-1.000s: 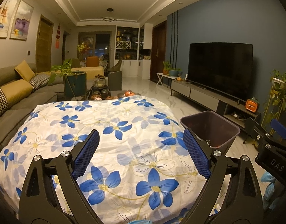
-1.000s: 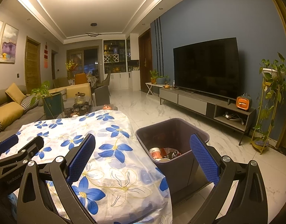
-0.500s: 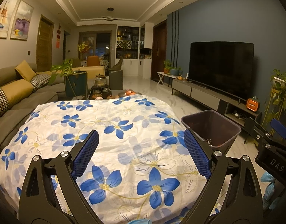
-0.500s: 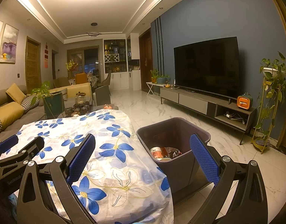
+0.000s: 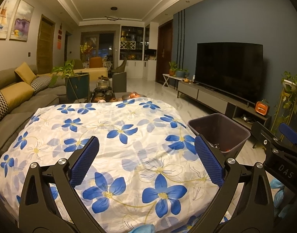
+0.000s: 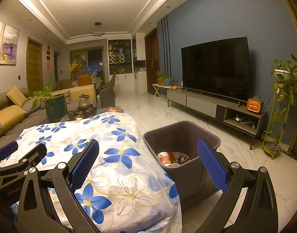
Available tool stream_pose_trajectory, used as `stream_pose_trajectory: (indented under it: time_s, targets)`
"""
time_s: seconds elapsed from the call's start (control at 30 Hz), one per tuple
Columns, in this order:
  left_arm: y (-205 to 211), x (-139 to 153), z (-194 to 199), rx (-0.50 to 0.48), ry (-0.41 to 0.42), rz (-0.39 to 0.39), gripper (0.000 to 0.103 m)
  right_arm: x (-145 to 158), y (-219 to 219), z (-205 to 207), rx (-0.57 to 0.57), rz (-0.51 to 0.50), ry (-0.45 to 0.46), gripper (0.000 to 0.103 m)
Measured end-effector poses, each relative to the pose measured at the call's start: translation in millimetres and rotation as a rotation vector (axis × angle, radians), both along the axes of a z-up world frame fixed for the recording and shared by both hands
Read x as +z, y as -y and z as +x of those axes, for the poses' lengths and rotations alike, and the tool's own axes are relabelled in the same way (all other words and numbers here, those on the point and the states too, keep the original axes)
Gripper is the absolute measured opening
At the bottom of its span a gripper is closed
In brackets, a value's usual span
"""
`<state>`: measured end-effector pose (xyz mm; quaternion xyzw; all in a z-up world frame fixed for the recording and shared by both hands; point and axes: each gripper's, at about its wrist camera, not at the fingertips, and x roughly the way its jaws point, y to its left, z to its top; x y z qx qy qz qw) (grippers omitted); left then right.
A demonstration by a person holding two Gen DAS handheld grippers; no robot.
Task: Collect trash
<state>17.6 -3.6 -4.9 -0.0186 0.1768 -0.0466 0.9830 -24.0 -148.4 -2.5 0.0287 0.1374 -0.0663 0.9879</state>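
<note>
Table (image 5: 129, 147) – covered by a white cloth printed with blue flowers; nothing lies on its top.
Bin (image 6: 187, 136) – dark, open-topped, on the marble floor just beside the table's right edge.
Trash (image 6: 173, 158) – wrappers and a round white container, lying in the bottom of the bin.
Left gripper (image 5: 146, 161) – above the table's near side, jaws spread wide, nothing between the blue pads (image 5: 84, 161).
Right gripper (image 6: 147, 165) – over the gap between table and bin, jaws also wide and empty; its right pad (image 6: 212, 167) overlaps the bin's near rim in view.
Sofa (image 5: 12, 97) – left of the table, yellow cushions.
TV (image 6: 214, 68) – dark, on a low console against the blue wall.
</note>
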Motion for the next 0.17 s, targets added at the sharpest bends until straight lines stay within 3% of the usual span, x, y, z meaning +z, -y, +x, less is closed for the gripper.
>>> stream_pose_trajectory:
  time_s: [0.17]
  targets:
    - [1.7,-0.3,3.1,0.007,-0.005,-0.002,0.097,0.0,0.7,1.6,-0.001,0.003,0.001,0.097]
